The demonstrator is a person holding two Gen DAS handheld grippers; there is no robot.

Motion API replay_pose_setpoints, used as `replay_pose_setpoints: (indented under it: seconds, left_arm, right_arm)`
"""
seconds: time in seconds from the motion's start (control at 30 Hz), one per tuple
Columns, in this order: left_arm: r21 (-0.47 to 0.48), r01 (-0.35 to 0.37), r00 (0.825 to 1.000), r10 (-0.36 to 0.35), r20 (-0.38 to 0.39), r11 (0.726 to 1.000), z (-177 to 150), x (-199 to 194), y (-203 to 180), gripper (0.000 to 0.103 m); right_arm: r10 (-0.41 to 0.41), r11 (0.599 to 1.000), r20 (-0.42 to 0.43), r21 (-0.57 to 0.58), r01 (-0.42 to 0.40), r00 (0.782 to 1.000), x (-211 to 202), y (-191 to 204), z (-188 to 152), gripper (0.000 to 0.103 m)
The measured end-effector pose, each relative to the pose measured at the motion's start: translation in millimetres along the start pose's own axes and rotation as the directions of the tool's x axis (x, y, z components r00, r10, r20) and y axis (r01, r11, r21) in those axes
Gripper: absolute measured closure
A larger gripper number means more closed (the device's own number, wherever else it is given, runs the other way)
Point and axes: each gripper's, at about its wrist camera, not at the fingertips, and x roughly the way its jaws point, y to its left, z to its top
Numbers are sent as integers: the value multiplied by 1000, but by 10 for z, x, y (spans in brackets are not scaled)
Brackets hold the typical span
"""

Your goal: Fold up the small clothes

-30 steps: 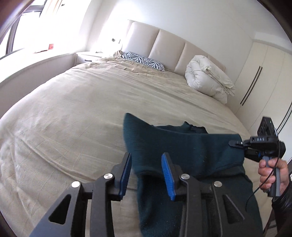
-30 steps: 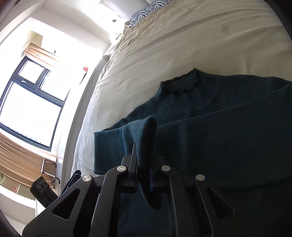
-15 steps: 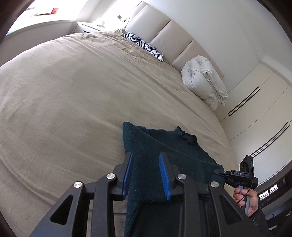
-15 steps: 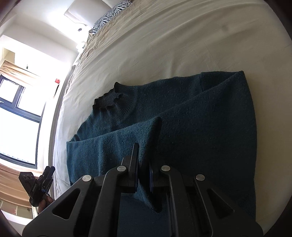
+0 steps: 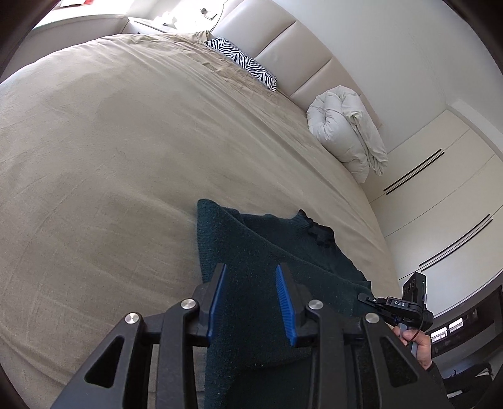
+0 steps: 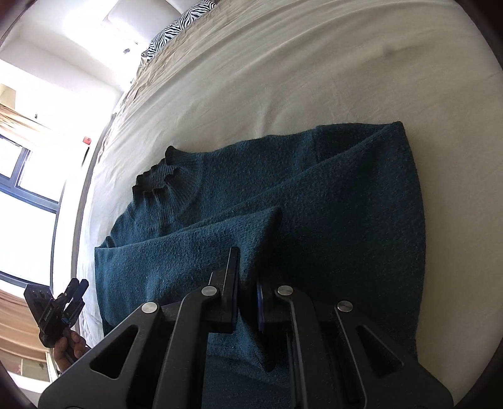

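Bedspread, beige, fills most of left wrist view; zebra-print pillow at 12 o'clock by padded headboard, rolled white duvet at 2 o'clock, wardrobe doors at 3 o'clock. Right wrist view: window at 9 o'clock, same pillow at 11 o'clock. Nothing lies between either claw and the garment.

Dark teal sweater lies on bedspread at near edge, neck hole at 10 o'clock in right view, one side folded over the body.

Left gripper: blue pads apart with sweater fabric running between them, sleeve edge reaching out to 12 o'clock; jaws opened slightly just now; whether pads press the cloth, cannot tell. Seen from right view at 8 o'clock, in a hand.

Right gripper: jaws together, clamped on a raised fold of sweater that peaks just ahead at 12 o'clock. Seen from left view at 4 o'clock, at sweater's right edge, hand on its grip.
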Motion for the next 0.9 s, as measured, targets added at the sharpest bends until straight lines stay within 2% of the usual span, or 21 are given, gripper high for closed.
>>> replay_pose_setpoints:
  seconds: [0.2,0.33,0.47,0.53,0.77,0.9]
  left_arm:
    - [-5,25,1000,-25,-8,1000,39,51,16,70]
    - [-20,59,998,-60,-28,998,164,179,75,70]
    - [-62,42,996,-47,-80,997,263,464,300,70]
    - [-41,21,995,-25,-98,999,258,559,354,84]
    - [-9,38,994,-39,-101,999,117,393,304,86]
    - [40,32,993,-27,-117,999,-104,238,224,85]
  right_arm:
    - [-13,1000,-3,-5,13,1000,104,-11,22,96]
    - [12,1000,-9,26,-12,1000,108,-81,54,96]
    - [59,996,-15,62,-58,998,165,-131,57,96]
    - [71,995,-14,66,-70,997,172,-148,57,97]
    - [98,992,-2,78,-98,995,190,-181,51,97]
    - [107,991,7,83,-107,994,154,-212,31,97]
